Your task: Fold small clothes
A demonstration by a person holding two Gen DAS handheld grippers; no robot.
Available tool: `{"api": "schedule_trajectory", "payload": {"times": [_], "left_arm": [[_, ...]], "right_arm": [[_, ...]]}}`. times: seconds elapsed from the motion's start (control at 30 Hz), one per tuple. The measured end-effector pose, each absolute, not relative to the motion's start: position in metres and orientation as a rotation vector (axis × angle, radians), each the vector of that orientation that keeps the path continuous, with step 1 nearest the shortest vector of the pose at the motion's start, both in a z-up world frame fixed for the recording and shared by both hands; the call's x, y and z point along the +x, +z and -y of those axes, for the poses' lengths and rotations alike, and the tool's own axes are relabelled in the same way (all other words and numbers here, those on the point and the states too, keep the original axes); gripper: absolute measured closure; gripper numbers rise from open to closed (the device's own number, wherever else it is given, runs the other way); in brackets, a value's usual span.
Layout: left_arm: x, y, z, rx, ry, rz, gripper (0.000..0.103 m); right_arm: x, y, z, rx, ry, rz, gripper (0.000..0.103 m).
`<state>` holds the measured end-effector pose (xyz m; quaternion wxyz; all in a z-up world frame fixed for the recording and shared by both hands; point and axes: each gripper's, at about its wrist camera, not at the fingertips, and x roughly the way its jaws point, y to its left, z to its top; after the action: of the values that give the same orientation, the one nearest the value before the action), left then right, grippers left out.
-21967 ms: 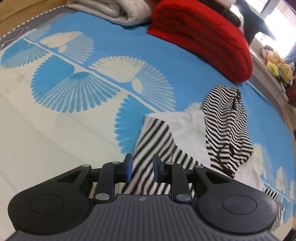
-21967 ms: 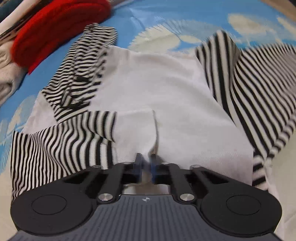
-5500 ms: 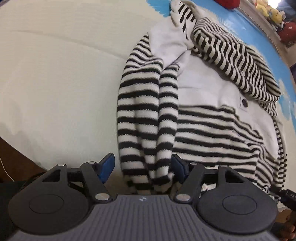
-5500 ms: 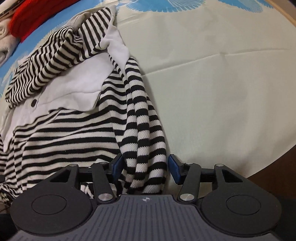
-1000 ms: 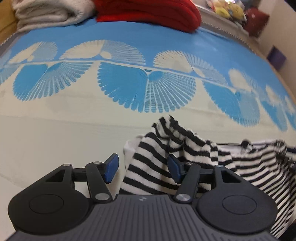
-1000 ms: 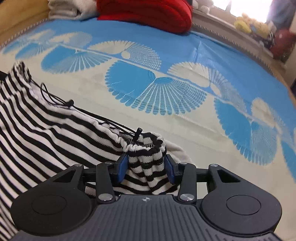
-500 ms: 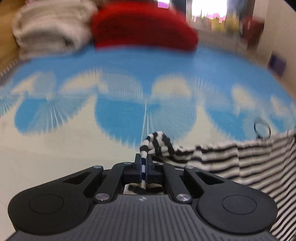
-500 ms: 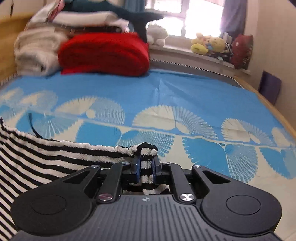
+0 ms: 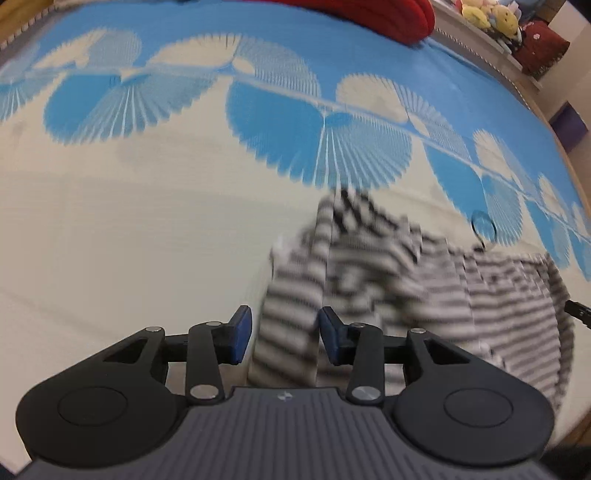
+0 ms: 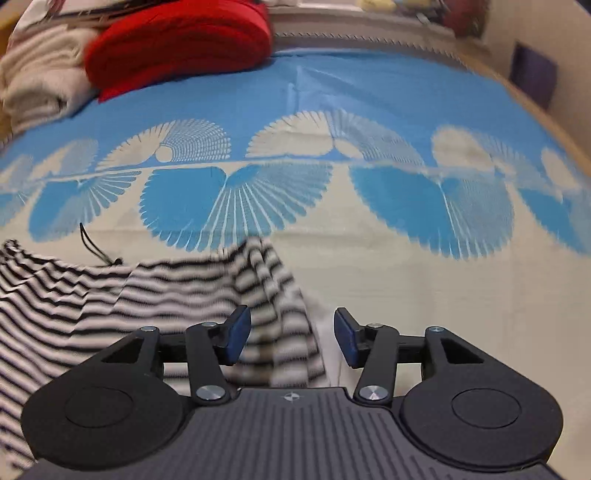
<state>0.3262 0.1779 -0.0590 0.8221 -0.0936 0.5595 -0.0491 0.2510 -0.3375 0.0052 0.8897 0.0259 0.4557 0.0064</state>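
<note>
Spreading under everything you see is the bed [image 9: 147,229], its sheet cream on the near side and blue with pale fan shapes on the far side. At the far edge sits a folded red blanket [image 10: 177,40], and just left of it in the right wrist view a stack of cream blankets [image 10: 33,85]. Some soft toys [image 9: 487,14] line the far right sill in the left wrist view. The black-and-white striped garment [image 9: 406,280] lies on the cream part of the sheet, near you, bunched and blurred; it spans the space between your two hands, running off to the right in the left wrist view and to the left in the right wrist view [image 10: 110,295]. A thin black cord [image 10: 96,251] sticks up from its far edge. Your left gripper [image 9: 284,336] has just been opening: its blue pads stand apart with a striped fold between them, not pressing on it. Your right gripper [image 10: 291,339] has likewise just been opening, released, with striped cloth under its left pad and a white strip of the garment showing by its right pad.
</note>
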Motion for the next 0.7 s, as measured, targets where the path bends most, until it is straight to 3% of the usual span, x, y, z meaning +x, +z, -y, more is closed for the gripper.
{"api": "schedule_trajectory", "payload": {"times": [0.33,0.5,0.6,0.63,0.67,0.7], "left_arm": [[0.263,-0.081,-0.206,-0.203,-0.177,-1.325,0.058],[0.247,-0.094,-0.195,-0.117,-0.214,-1.382,0.058],[0.244,-0.095,-0.186,-0.054,-0.225,-1.378,0.067],[0.244,-0.094,-0.184,-0.039,-0.231,-1.367,0.087],[0.243,-0.091,-0.183,-0.032,-0.239,-1.357,0.102],[0.243,-0.086,-0.184,-0.026,-0.235,-1.339,0.102]], "right_arm": [[0.177,-0.024,0.377,0.23,-0.001,-1.201,0.045],[0.162,-0.041,0.365,0.162,0.034,-1.293,0.045],[0.158,-0.041,0.354,0.097,0.049,-1.294,0.046],[0.157,-0.038,0.353,0.092,0.052,-1.288,0.055],[0.157,-0.034,0.354,0.104,0.06,-1.278,0.066],[0.159,-0.029,0.356,0.134,0.068,-1.26,0.088]]}}
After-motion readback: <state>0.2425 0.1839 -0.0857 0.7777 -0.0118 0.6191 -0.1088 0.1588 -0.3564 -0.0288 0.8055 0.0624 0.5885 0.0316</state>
